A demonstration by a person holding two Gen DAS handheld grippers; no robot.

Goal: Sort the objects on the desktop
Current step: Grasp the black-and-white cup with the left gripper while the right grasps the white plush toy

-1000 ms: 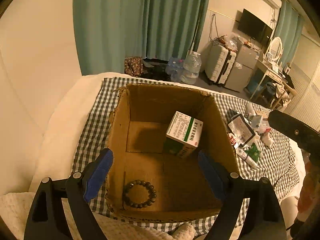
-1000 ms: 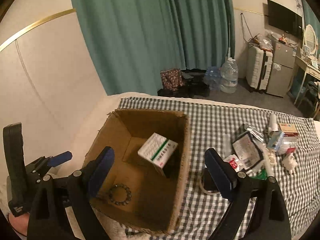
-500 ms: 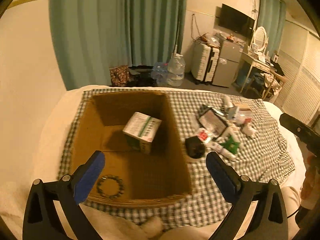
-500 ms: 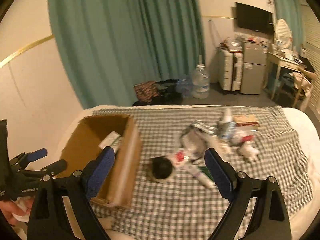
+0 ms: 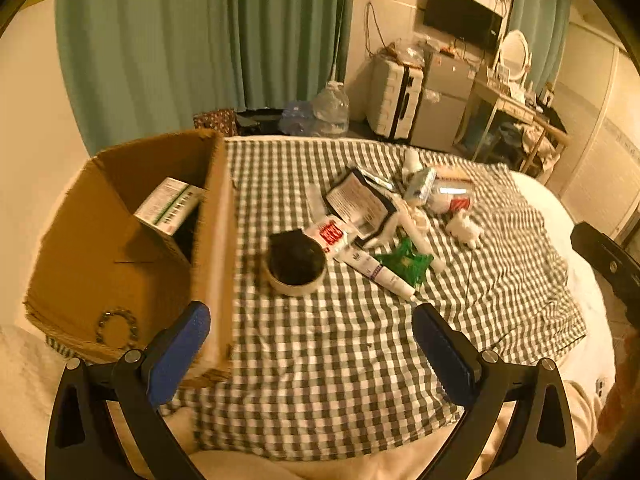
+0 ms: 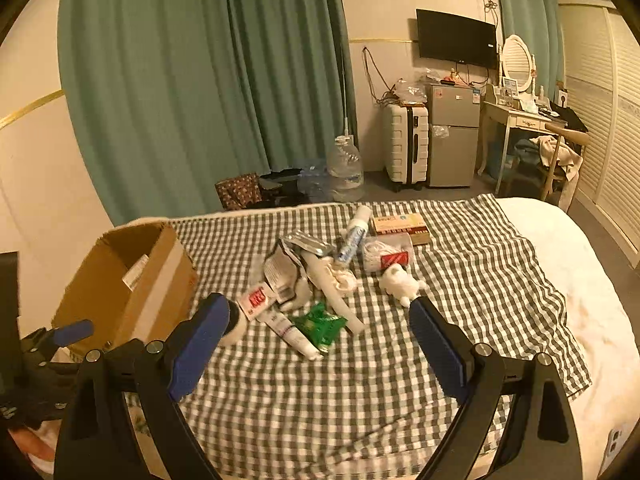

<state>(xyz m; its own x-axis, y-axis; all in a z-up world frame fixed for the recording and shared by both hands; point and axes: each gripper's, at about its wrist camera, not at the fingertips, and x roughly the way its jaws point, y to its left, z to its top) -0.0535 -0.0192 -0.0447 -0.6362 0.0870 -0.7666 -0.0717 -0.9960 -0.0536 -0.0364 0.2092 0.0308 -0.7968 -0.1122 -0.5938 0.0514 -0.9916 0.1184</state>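
Both grippers released, holding nothing, over the checked cloth (image 5: 320, 360)
Left gripper (image 5: 312, 344) near cardboard box (image 5: 100, 248); right gripper (image 6: 320, 334) near green packet (image 6: 320, 326)

We see small objects (image 5: 384, 216) heaped on the checked cloth, right of the open cardboard box (image 5: 120, 248) holding a carton (image 5: 170, 204) and bracelet (image 5: 117, 322).

Left gripper (image 5: 308, 344) jaws wide, empty, over checked cloth (image 5: 320, 360) beside cardboard box (image 5: 216, 240).
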